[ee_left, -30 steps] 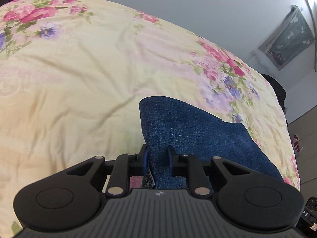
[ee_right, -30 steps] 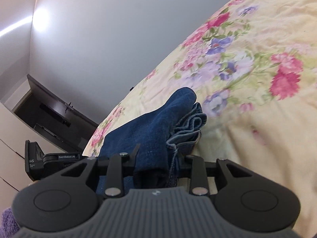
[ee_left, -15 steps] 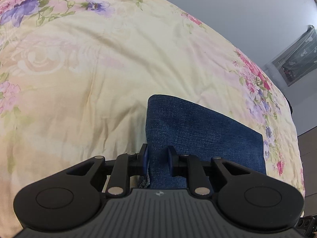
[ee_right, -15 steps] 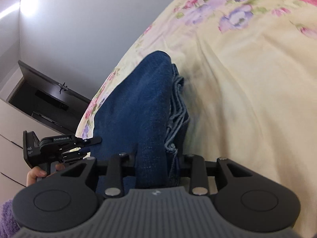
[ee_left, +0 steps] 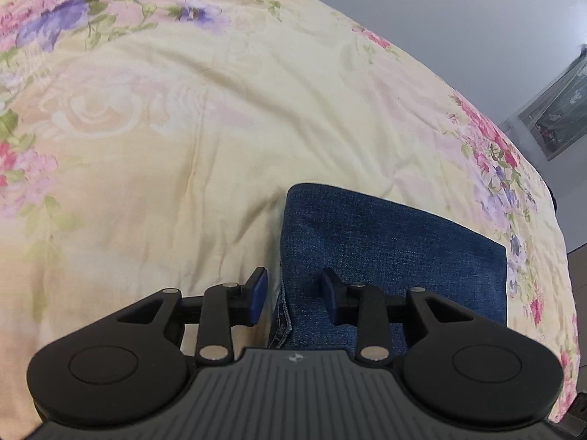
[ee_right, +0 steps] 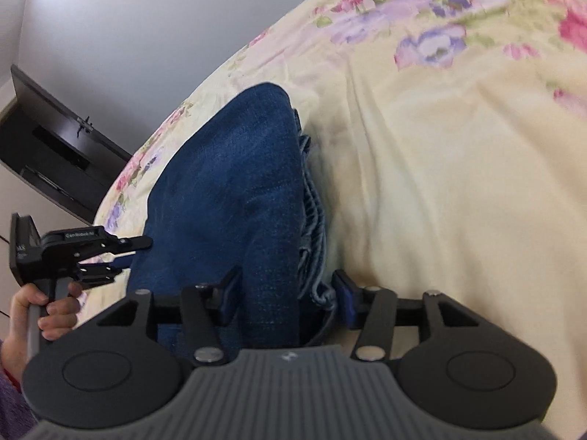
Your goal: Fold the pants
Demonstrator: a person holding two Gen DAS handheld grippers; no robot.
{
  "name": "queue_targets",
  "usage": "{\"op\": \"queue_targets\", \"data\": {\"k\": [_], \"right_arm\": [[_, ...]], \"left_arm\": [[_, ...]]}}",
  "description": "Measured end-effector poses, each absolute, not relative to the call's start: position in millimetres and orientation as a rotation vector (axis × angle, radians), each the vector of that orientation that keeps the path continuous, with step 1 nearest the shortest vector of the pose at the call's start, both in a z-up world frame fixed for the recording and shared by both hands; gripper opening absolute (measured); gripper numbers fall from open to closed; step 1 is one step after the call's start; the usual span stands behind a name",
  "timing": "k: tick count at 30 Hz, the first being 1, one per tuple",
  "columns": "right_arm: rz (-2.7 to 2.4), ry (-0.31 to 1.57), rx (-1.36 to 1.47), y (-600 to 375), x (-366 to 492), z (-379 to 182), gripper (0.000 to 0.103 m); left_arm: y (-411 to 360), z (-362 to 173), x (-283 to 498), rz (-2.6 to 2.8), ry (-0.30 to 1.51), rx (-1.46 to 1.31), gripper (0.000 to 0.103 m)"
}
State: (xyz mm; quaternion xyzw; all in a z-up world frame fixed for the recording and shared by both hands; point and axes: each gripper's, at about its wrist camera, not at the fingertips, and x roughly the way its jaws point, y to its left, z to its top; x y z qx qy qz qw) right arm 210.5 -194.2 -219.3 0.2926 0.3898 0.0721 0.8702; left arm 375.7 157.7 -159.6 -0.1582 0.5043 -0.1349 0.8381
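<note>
Folded blue denim pants (ee_left: pixel 385 242) lie flat on the floral yellow bedspread (ee_left: pixel 183 146). My left gripper (ee_left: pixel 293 293) straddles their near left edge. Its jaws are opening: the left pad stands clear of the cloth and the right pad rests on top of it. In the right wrist view the pants (ee_right: pixel 227 183) run away from me, with stacked hem edges along their right side. My right gripper (ee_right: pixel 288 295) has the near end of the fold between its opening jaws, no longer squeezed. The left gripper (ee_right: pixel 128 253) also shows at the pants' left side.
A person's hand (ee_right: pixel 44 308) holds the left gripper's handle. A dark cabinet (ee_right: pixel 55 139) stands against the grey wall beyond the bed's left edge. A curtained window (ee_left: pixel 557 124) and floor lie past the bed's right edge. The bedspread (ee_right: pixel 440 183) spreads wide to the right.
Both grippers came down with the pinched pants until the fold lay on the bed. Since half a second ago both pairs of jaws have spread apart off the denim.
</note>
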Motion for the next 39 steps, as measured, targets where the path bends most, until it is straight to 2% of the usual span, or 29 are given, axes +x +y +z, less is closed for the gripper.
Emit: {"op": "queue_targets", "data": {"k": [3, 4, 5, 7, 8, 9, 10, 14, 16, 19, 21, 26, 28, 32, 39], "right_arm": [[0.133, 0.787, 0.491, -198.7, 211.8, -199.0, 0.059], [0.128, 0.777, 0.449, -199.5, 214.6, -191.0, 0.056], [0.116, 0.764, 0.406, -198.4, 220.5, -184.1, 0.052], [0.098, 0.737, 0.339, -196.7, 236.5, -170.4, 0.036], [0.11, 0.723, 0.333, -195.8, 247.7, -165.6, 0.031], [0.124, 0.711, 0.331, -194.1, 257.9, -162.6, 0.021], [0.134, 0.703, 0.323, -191.8, 270.9, -159.9, 0.016], [0.156, 0.694, 0.284, -179.6, 313.2, -160.5, 0.012], [0.145, 0.72, 0.282, -178.1, 329.7, -172.1, 0.007], [0.137, 0.795, 0.275, -174.7, 347.3, -202.2, 0.001], [0.132, 0.8, 0.278, -175.2, 351.1, -212.4, 0.0], [0.13, 0.778, 0.245, -171.1, 339.4, -194.9, 0.001], [0.147, 0.732, 0.23, -167.3, 318.8, -180.3, 0.005], [0.174, 0.656, 0.191, -156.3, 263.9, -157.5, 0.005], [0.166, 0.662, 0.122, -135.6, 190.0, -155.1, 0.005]], "left_arm": [[151.2, -139.9, 372.2, -0.312, 0.999, -0.282, 0.037], [146.9, -135.1, 373.0, -0.325, 0.983, -0.26, 0.037], [141.8, -131.1, 373.9, -0.333, 0.967, -0.239, 0.035], [128.3, -128.2, 378.3, -0.348, 0.952, -0.222, 0.035], [124.0, -128.4, 380.6, -0.35, 0.947, -0.221, 0.035], [119.4, -129.5, 382.6, -0.353, 0.94, -0.219, 0.035], [115.9, -131.6, 385.1, -0.359, 0.939, -0.213, 0.035], [108.1, -149.3, 397.5, -0.354, 0.959, -0.202, 0.029], [108.6, -161.0, 403.2, -0.336, 0.979, -0.199, 0.029], [109.4, -174.8, 409.0, -0.339, 1.0, -0.183, 0.023], [110.5, -178.6, 411.5, -0.339, 1.008, -0.185, 0.018], [112.9, -163.5, 396.2, -0.328, 1.016, -0.16, 0.016], [110.8, -155.0, 378.8, -0.329, 1.015, -0.117, 0.016], [107.6, -142.5, 338.6, -0.333, 1.031, -0.099, 0.017], [92.4, -127.2, 267.5, -0.277, 1.043, 0.023, 0.017]]}}
